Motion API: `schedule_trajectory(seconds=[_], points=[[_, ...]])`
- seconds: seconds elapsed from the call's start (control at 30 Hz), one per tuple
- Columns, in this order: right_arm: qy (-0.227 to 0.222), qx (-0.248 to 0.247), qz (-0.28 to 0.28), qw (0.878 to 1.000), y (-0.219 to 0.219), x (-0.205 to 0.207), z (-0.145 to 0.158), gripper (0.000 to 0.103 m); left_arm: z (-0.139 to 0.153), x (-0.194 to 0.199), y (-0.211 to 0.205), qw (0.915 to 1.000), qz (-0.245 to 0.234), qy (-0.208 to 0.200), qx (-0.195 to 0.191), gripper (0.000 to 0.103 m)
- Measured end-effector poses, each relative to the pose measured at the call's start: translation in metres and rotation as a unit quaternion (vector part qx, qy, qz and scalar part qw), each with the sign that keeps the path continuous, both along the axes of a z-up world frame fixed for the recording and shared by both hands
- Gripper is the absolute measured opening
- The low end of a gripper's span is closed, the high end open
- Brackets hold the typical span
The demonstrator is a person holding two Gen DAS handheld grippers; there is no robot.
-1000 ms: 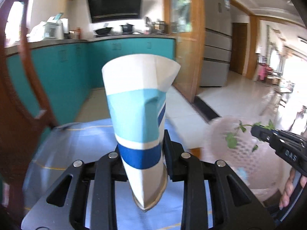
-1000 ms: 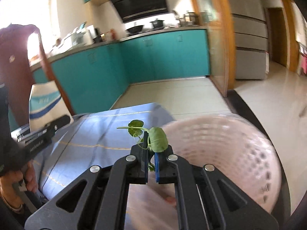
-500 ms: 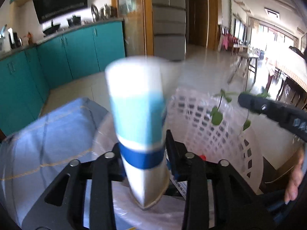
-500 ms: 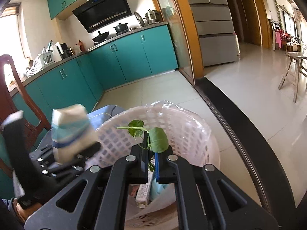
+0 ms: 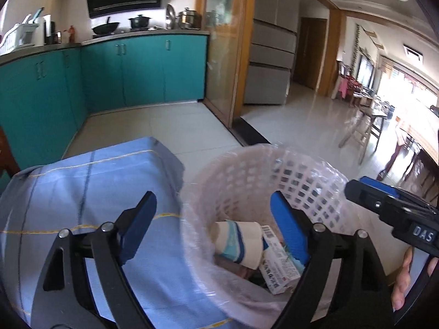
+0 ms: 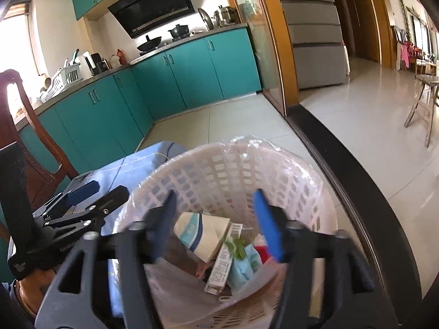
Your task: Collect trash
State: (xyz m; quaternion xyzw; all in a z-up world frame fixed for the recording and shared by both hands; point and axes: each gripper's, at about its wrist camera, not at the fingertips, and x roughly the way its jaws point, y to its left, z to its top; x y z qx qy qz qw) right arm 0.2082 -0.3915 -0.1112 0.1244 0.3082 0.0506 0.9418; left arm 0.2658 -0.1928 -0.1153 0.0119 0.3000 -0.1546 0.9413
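Both drops made: left gripper and right gripper have just been opening, fingers spread, nothing between them. Paper cup and green sprig lie in the lined waste basket. Lift both straight up, clear of the liner, before leaving the rim.

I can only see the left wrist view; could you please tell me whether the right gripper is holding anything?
Observer: No. The right gripper's jaws have just been opening, and nothing is between them.
Operator: Is there anything green in the basket?
Observer: Yes. A green sprig lies in the basket, on the carton beside the paper cup.
Operator: Anything else hidden from me?
Observer: A red scrap lies just right of the sprig.
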Motion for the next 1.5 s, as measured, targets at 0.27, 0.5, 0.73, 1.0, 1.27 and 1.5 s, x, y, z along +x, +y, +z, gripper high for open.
schedule_trajectory(seconds=[0.27,0.5,0.73,1.0,1.27,1.5], points=[[-0.063,-0.022,-0.011,0.998,0.031,-0.037,0.021,0.089,0.021,-0.045,0.037,0.9948,0.042,-0.067,0.065,0.100],[-0.100,-0.030,-0.024,0.994,0.078,-0.131,0.025,0.099,0.046,-0.132,0.088,0.9825,0.122,-0.085,0.112,0.100],[-0.139,-0.131,-0.045,0.981,0.117,-0.186,0.073,0.100,0.076,-0.208,0.125,0.9818,0.155,-0.086,0.068,0.100],[-0.136,-0.136,-0.037,0.981,0.126,-0.211,0.083,0.100,0.104,-0.252,0.146,0.9789,0.163,-0.115,0.045,0.100],[-0.145,-0.161,-0.028,0.976,0.143,-0.221,0.089,0.100,0.108,-0.261,0.158,0.9773,0.172,-0.119,0.033,0.100],[-0.152,-0.165,-0.025,0.974,0.150,-0.227,0.096,0.100,0.109,-0.269,0.165,0.9759,0.179,-0.122,0.029,0.100]])
